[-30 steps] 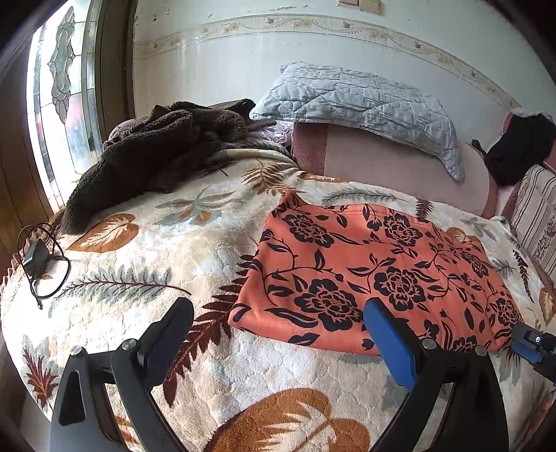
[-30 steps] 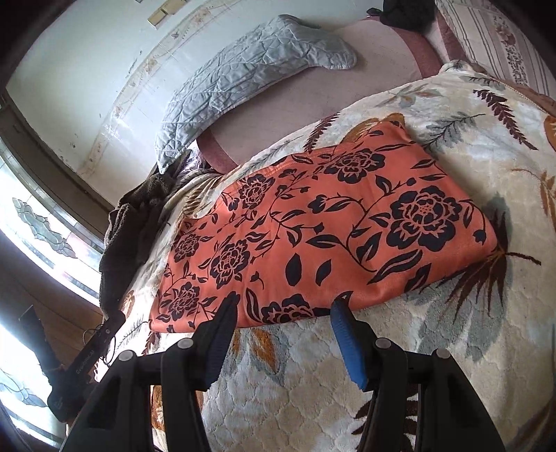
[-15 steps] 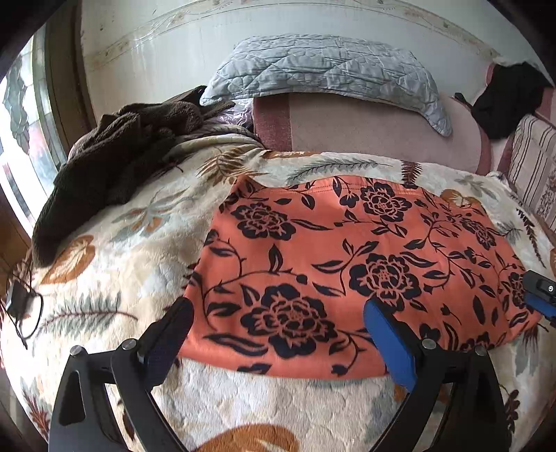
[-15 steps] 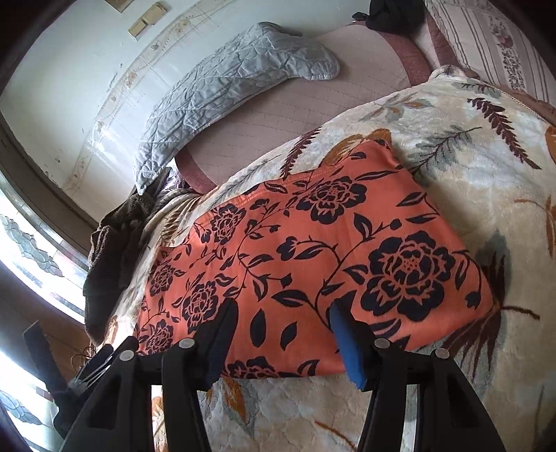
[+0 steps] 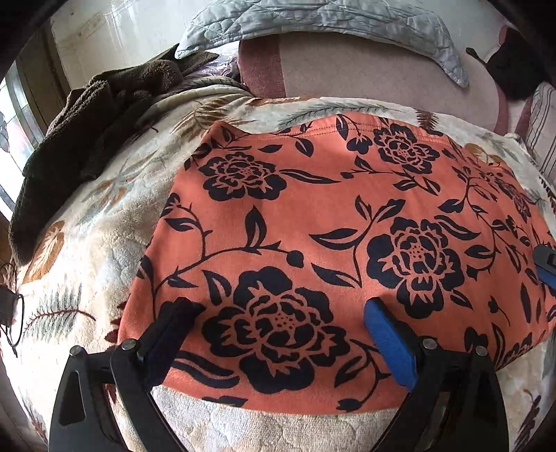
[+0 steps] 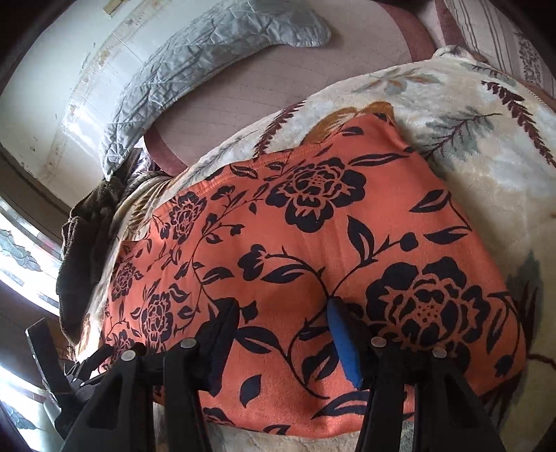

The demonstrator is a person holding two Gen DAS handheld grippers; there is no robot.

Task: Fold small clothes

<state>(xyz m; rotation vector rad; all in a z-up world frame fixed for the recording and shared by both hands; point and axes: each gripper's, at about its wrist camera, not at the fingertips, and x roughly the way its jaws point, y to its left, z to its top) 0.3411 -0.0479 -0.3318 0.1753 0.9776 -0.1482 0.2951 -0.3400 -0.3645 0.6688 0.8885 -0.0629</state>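
Observation:
An orange garment with black flowers lies flat on a leaf-patterned blanket; it also shows in the right wrist view. My left gripper is open, its fingers spread over the garment's near left part, close above the cloth. My right gripper is open over the garment's near right part, also close above the cloth. The right gripper's tip shows at the right edge of the left wrist view. Neither gripper holds anything.
A brown fleece heap lies at the back left of the bed. A grey quilted pillow rests on a pink bolster by the wall. A black cable lies at the left edge. A window is to the left.
Both grippers have moved forward and down, from the blanket in front of the garment to over its near edge. Their jaws stay open. The garment has not moved.

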